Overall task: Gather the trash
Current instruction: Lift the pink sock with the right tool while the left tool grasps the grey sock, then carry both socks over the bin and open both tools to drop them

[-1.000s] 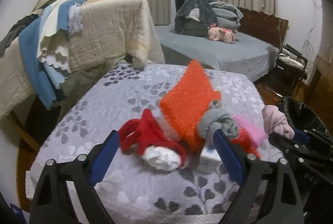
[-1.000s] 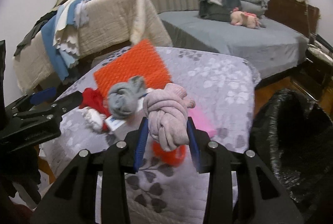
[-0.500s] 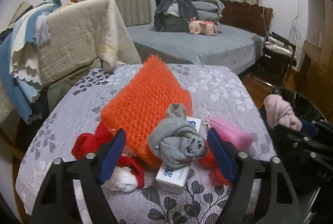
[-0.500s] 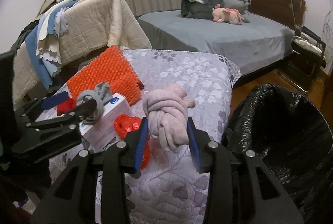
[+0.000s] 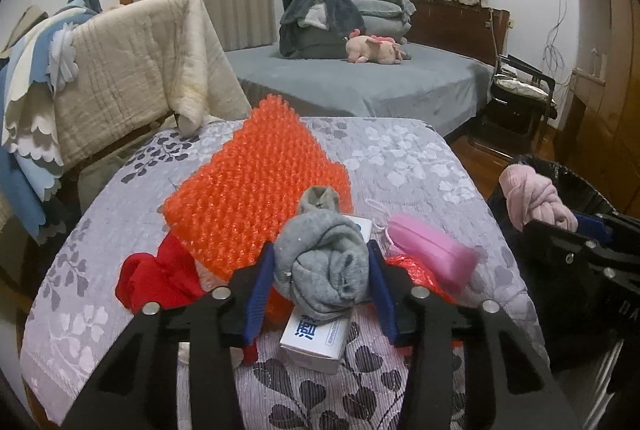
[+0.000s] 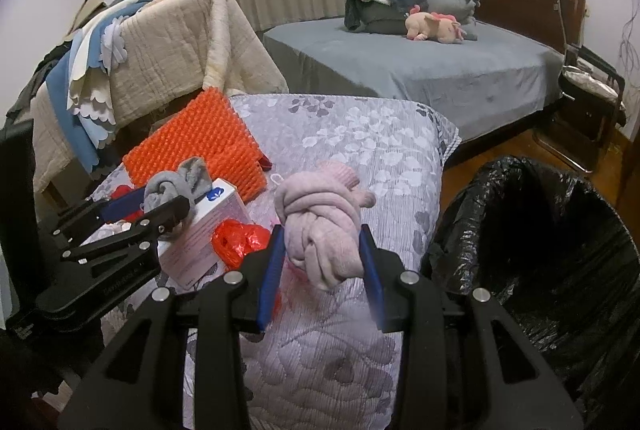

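L fingers just closed onto grey sock (atop box); R fingers gripping pink sock.

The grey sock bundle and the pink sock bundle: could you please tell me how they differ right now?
The grey sock bundle is grey, the pink sock bundle pale pink. The grey one sits on a white box among the clutter, with the left gripper having just closed around it; the pink one is lifted clear of the bedspread in the right gripper, next to the black bin bag. Both are knotted fabric balls clamped between blue pads.
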Demonstrator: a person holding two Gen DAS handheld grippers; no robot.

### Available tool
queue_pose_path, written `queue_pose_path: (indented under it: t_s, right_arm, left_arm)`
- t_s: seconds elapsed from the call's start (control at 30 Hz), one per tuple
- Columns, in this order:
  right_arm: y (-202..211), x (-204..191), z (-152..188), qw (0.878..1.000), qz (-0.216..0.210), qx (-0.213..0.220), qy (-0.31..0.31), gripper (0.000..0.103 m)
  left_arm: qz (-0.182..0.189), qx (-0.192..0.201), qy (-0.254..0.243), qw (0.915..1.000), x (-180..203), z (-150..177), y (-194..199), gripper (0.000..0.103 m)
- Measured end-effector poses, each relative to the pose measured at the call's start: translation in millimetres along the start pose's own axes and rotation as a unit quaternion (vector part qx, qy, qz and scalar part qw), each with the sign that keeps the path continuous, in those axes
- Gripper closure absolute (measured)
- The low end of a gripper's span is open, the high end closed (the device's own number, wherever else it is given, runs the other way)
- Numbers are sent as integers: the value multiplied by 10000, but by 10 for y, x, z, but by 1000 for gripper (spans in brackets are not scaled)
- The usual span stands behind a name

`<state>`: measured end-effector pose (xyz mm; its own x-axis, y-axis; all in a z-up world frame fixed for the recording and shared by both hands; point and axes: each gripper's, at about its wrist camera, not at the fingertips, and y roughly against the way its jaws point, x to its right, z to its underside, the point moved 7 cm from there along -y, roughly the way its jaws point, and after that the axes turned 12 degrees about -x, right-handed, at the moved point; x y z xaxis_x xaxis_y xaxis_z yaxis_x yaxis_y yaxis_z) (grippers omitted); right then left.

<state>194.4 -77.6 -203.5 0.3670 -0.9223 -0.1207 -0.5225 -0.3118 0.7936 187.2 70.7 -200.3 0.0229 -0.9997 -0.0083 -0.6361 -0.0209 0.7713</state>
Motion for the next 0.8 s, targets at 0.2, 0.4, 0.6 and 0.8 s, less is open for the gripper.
queue_pose_path:
  t_s: [0.2,0.4,0.6,0.8]
  right_arm:
    - [136,1,-24,9999,42,143,1,68]
    - [321,116,-39,9994,135,304,-104,68]
    - [561,525,40,9971,420,432,-459,68]
    - [804,1111,241,9901,971,486,-887,67]
  left_arm:
    - [91,143,30,9999,7,-30,141,61]
    - [307,393,-50,9987,163,-163,365,62]
    - [699,500,-336,9957,550,-278,483,62]
    - [1184,519,-722,9890,1119,-381,492,62]
